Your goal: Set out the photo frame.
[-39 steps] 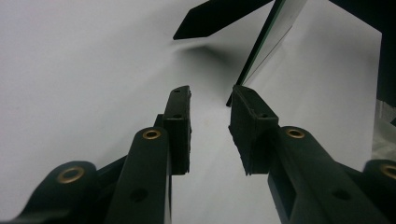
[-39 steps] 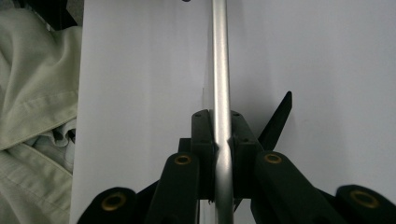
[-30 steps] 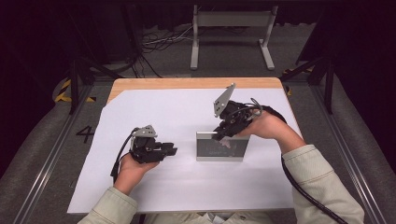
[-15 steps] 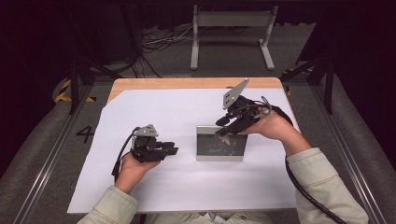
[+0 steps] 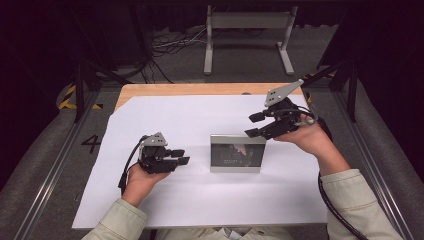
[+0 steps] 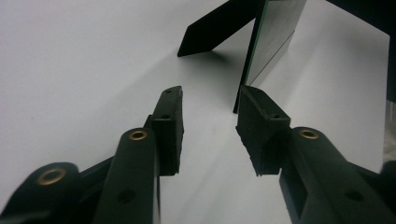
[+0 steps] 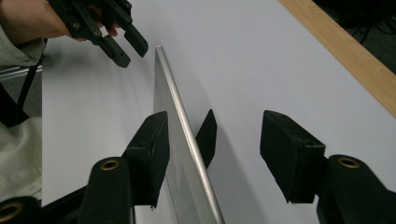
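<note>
A silver-framed rectangular picture frame (image 5: 237, 153) is seen standing upright at the middle of the white paper sheet (image 5: 165, 115). The right gripper (image 5: 255, 125), clamped on its top edge a second ago, has been lifted off to the right, its jaws just opened wide and empty. The left gripper (image 5: 181, 156) is kept just left of the frame, its jaws opened further, nothing between them.
</note>
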Tool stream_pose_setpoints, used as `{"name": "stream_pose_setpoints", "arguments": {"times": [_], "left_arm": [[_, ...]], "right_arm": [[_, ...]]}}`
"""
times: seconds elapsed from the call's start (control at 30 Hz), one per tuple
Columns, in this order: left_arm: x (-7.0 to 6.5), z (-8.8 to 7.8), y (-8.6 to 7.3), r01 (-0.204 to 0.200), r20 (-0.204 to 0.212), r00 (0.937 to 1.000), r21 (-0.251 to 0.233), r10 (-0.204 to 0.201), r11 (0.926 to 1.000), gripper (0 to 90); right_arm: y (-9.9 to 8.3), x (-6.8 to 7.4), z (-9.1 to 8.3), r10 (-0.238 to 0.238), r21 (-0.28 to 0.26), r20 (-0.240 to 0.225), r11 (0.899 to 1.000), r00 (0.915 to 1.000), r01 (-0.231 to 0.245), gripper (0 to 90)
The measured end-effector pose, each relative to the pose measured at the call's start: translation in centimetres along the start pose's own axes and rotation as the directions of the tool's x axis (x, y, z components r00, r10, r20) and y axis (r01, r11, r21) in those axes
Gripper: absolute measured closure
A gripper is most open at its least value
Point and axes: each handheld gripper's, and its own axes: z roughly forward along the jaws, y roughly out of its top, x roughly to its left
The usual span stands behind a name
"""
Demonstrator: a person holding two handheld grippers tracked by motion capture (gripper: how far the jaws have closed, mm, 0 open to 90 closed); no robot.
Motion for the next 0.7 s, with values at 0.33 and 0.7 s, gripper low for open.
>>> {"name": "stream_pose_setpoints", "arguments": {"times": [0.33,0.7], "left_arm": [[0.5,-1.9,-0.8,-0.013,-0.028,0.9995,-0.052,0.011,0.9986,55.0],[0.6,-2.3,-0.9,-0.012,-0.036,0.9993,-0.070,0.010,0.9975,51.9]], "right_arm": [[-2.8,-0.2,-3.4,0.042,-0.048,0.070,0.998,0.9967,-0.039,39.3],[-6.7,-1.0,-6.0,0.123,-0.076,0.117,0.990,0.9855,-0.115,37.8]]}}
